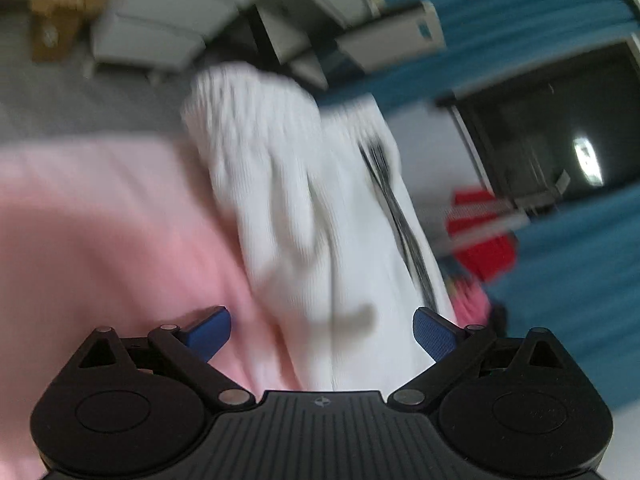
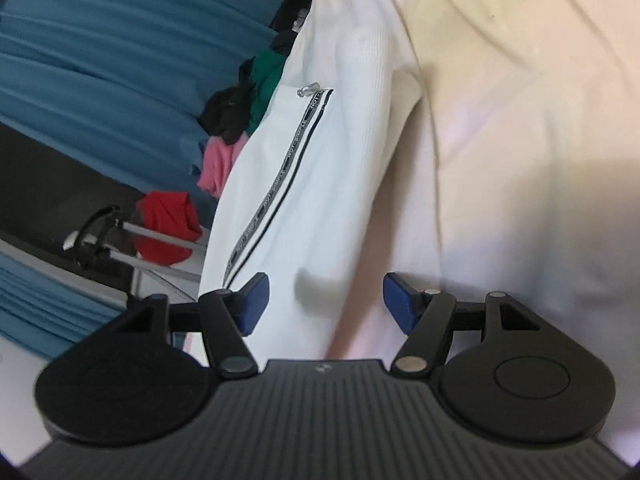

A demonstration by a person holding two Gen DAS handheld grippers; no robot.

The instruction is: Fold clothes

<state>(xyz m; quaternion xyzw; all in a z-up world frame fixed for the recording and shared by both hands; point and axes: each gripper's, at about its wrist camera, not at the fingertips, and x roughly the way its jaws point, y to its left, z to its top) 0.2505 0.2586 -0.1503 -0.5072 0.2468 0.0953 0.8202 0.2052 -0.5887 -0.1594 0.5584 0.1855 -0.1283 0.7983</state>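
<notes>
A white ribbed garment [image 1: 304, 208] with a black-striped zipper band lies in a long folded strip on the pink sheet [image 1: 100, 220]. The left wrist view is motion-blurred. My left gripper [image 1: 322, 334] is open, its blue pads either side of the garment's near end, just above it. In the right wrist view the same white garment [image 2: 320, 152] runs away from me, zipper band [image 2: 280, 184] on its left side. My right gripper [image 2: 324, 302] is open, straddling the garment's near end, not closed on it.
The pale pink sheet [image 2: 520, 160] spreads to the right. A heap of red, pink, black and green clothes [image 2: 224, 148] lies at the bed edge beside blue curtains [image 2: 100, 60]. A dark window [image 1: 552, 144], white furniture [image 1: 160, 28] and a cardboard box [image 1: 60, 4] stand beyond.
</notes>
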